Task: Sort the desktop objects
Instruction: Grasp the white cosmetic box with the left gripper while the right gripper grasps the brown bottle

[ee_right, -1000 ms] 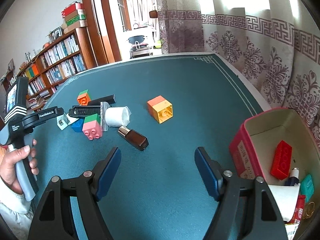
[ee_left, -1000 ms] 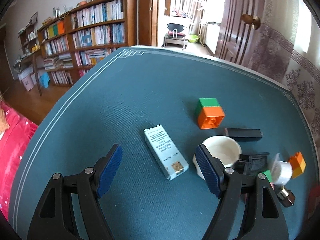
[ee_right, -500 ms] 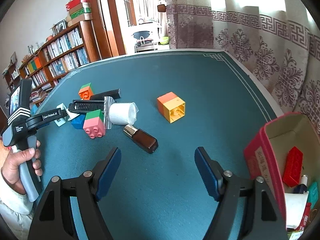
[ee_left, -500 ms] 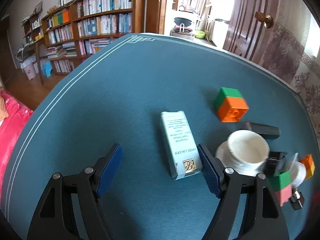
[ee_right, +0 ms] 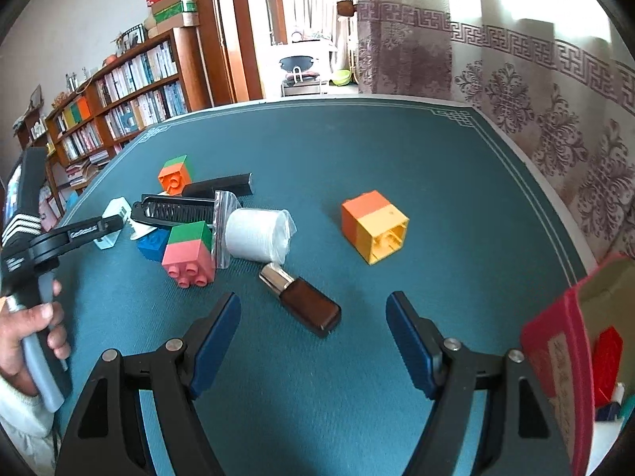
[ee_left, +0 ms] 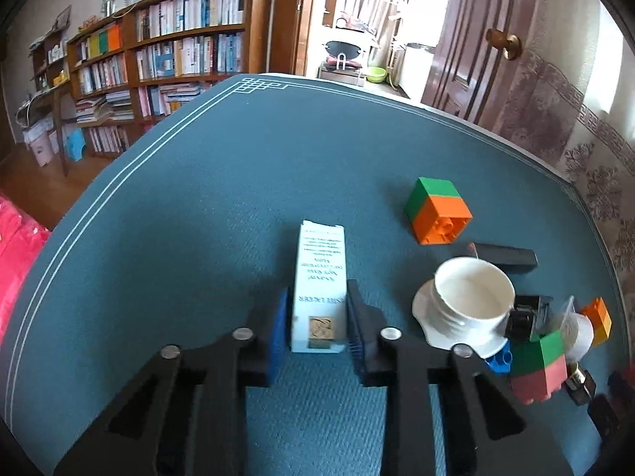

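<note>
My left gripper (ee_left: 316,323) is shut on the near end of a pale blue-white carton (ee_left: 319,285) that lies flat on the teal table (ee_left: 198,218). The left gripper also shows in the right wrist view (ee_right: 107,224) at the far left, held in a hand. My right gripper (ee_right: 313,341) is open and empty above the table, just short of a brown bottle (ee_right: 301,299). An orange-yellow block (ee_right: 375,226) lies beyond it. A red box (ee_right: 555,357) at the right holds a red brick (ee_right: 607,361).
A white cup on a saucer (ee_left: 470,305), an orange-green block (ee_left: 436,210), a black bar (ee_left: 506,258), a pink-green block (ee_right: 190,252), a blue brick (ee_right: 152,244), a black comb (ee_right: 178,210) and a white roll in a bag (ee_right: 258,234) lie clustered mid-table. Curtains hang behind the table's right edge.
My left gripper moved forward over the carton and its jaws closed on it. My right gripper shifted slightly forward and left, staying open.
</note>
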Tool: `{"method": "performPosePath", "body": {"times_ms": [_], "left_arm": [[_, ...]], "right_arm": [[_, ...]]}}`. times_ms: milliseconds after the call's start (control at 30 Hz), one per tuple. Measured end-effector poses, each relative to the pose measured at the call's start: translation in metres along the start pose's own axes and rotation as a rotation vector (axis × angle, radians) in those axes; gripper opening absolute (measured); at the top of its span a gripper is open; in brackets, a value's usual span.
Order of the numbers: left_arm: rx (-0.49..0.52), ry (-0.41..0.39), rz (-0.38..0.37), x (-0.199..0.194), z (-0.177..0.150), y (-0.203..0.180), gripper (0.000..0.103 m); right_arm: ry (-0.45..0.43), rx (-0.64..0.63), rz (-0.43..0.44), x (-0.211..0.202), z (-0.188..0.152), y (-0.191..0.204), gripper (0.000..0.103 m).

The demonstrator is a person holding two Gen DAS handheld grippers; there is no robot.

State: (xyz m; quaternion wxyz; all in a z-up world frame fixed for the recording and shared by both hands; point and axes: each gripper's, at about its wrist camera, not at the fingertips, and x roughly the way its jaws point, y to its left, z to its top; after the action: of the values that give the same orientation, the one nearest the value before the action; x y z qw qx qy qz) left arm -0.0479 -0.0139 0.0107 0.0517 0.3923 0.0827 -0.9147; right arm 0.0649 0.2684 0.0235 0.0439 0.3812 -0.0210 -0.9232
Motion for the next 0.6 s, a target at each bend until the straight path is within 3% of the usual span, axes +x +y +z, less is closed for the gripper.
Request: {"method": "performPosePath", "body": {"times_ms": [167,400,533,600], "left_arm": [[0.009,0.003,-0.011,-0.004,-0.003,-0.001,0.027],[0.015,0.005,0.003,-0.003,-0.002,-0.004,0.028],[0.017,0.002,0.006,-0.003,-0.004,-0.006,0.028],[0.012,0.003,-0.004,-0.004,-0.004,-0.004,0.027]], "right_arm": [[0.033,-0.059,0.018,0.016,0.006,0.010,0.059],[0.073,-0.124,0.003,0.036,0.002,0.012,0.048],[0.075,-0.137,0.015,0.031,0.000,0.012,0.022],[0.081,-0.131,0.023,0.028,-0.003,0.012,0.022]]}}
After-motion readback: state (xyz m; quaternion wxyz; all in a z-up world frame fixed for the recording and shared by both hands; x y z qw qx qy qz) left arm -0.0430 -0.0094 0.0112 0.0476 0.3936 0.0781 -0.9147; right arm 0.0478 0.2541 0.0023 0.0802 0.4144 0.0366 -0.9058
